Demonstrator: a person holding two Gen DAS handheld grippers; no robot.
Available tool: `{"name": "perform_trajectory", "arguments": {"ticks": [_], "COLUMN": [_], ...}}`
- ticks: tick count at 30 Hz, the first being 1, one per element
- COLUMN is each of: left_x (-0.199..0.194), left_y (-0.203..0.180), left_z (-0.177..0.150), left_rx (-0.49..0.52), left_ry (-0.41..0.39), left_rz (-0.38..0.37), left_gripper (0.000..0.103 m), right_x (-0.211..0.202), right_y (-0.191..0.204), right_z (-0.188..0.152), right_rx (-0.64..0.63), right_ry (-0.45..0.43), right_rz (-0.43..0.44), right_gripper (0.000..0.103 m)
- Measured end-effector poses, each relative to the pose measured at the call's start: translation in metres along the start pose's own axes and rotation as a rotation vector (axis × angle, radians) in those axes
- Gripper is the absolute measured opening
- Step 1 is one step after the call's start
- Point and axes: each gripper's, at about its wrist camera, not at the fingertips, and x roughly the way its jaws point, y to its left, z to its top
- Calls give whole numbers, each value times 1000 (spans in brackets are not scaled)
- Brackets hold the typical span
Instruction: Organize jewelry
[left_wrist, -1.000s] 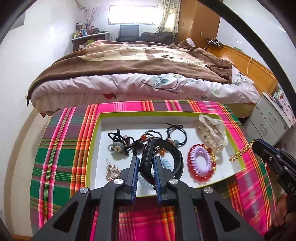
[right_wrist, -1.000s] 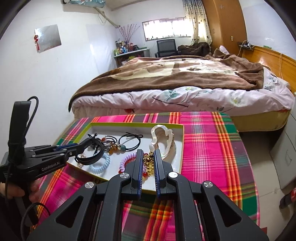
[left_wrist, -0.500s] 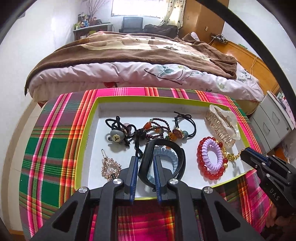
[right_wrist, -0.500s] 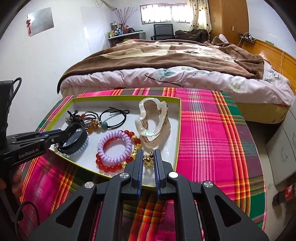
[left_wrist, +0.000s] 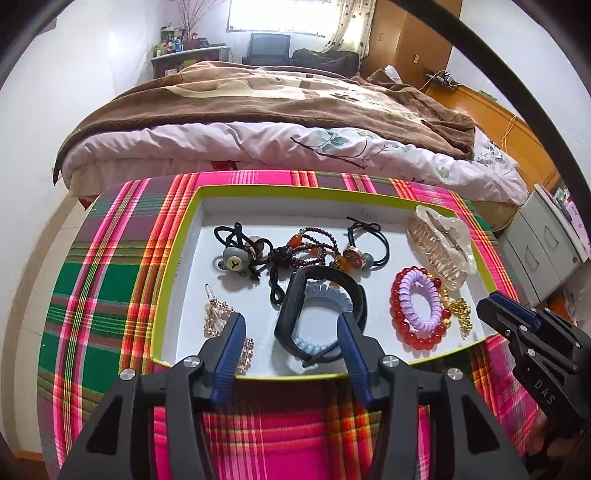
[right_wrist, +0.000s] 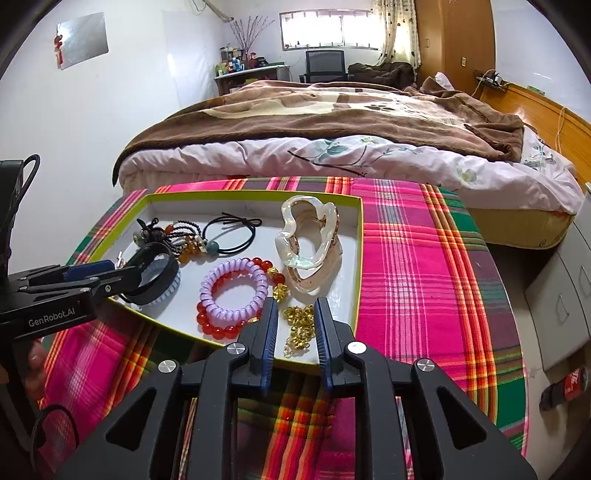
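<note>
A white tray with a lime rim (left_wrist: 177, 258) (right_wrist: 354, 258) sits on the plaid table and holds jewelry. My left gripper (left_wrist: 291, 323) is open at the tray's near edge, its jaws either side of a black band (left_wrist: 325, 277) that lies on a pale blue coil tie (left_wrist: 325, 295). My right gripper (right_wrist: 293, 308) is open over a gold chain (right_wrist: 299, 325) lying in the tray's near right corner. Beside it lie a red bead bracelet with a purple coil tie (right_wrist: 232, 291) and a pearly claw clip (right_wrist: 310, 243). The right gripper also shows in the left wrist view (left_wrist: 495, 314).
The tray also holds black hair ties with charms (left_wrist: 240, 254), a dark bead bracelet (left_wrist: 314, 251) and a gold hairpin (left_wrist: 216, 314). A bed (right_wrist: 332, 129) stands behind the table. White drawers (left_wrist: 543, 251) stand right, and a bottle (right_wrist: 565, 384) lies on the floor.
Both grippers have opened. The left one let go of the black band, which now lies on the blue coil tie. The right one let go of the gold chain into the tray.
</note>
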Motion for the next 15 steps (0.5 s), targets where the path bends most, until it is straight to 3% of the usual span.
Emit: {"name": "perform_trajectory", "arguments": {"ticks": [1,2,15], "left_x": [-3,-6,-50], "left_y": [-1,-2,-20], "left_z": [-1,-2,-25], "left_rx": [2,6,30], "left_ry": [-6,-11,-80], "left_rz": [2,2,52], "left_gripper": [53,54,55], "right_x": [-2,-3,-43], "right_y": [0,1,16], "right_z": [0,0,-15], "right_rx": [2,3,22], "right_ry": [-3,-7,-62], "right_rz": [3,7,-33], "right_gripper": [38,40,40]}}
